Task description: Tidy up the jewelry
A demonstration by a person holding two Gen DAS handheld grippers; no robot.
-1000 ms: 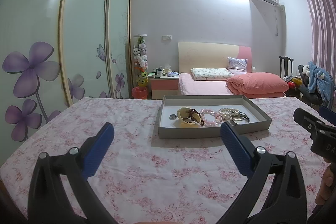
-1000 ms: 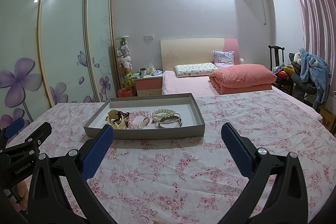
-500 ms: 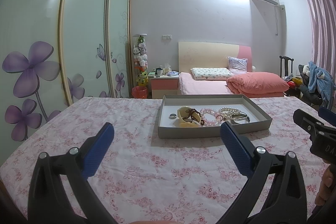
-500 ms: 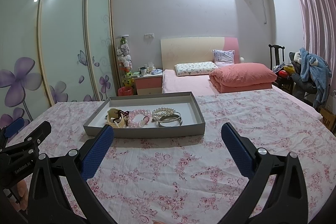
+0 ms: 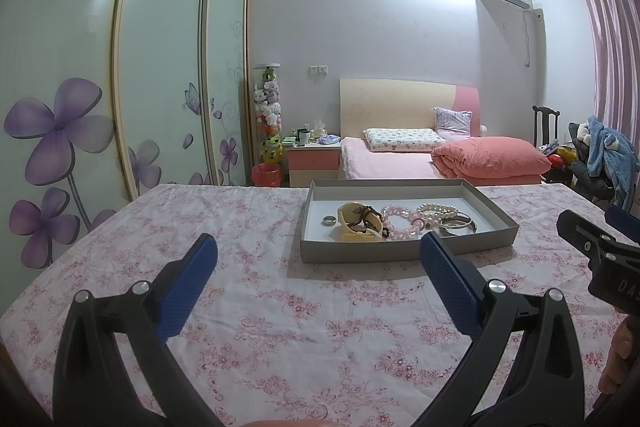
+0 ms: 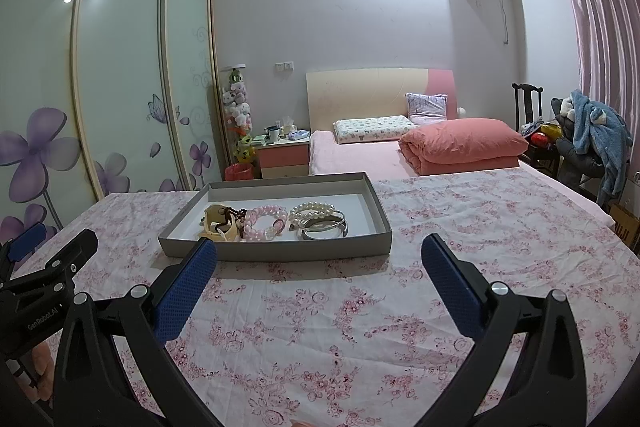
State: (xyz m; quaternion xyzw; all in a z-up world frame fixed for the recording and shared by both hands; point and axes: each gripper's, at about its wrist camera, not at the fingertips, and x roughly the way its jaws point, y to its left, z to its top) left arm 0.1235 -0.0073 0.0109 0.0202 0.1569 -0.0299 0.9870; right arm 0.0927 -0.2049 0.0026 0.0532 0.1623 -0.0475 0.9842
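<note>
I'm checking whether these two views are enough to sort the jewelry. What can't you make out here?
- Small ring: left wrist view only; the tray wall hides it from the right.
- Dark beads on the cream bangle: too small to tell.
- Silver bangles: overlapping, count unclear.
- Right gripper body: cut off by the frame edge.

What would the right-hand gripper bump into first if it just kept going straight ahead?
Probably the near wall of the grey tray. The right gripper is open, above the flowered cloth, with only bare cloth before the tray. Its height is hard to judge, so it might pass over the rim.
</note>
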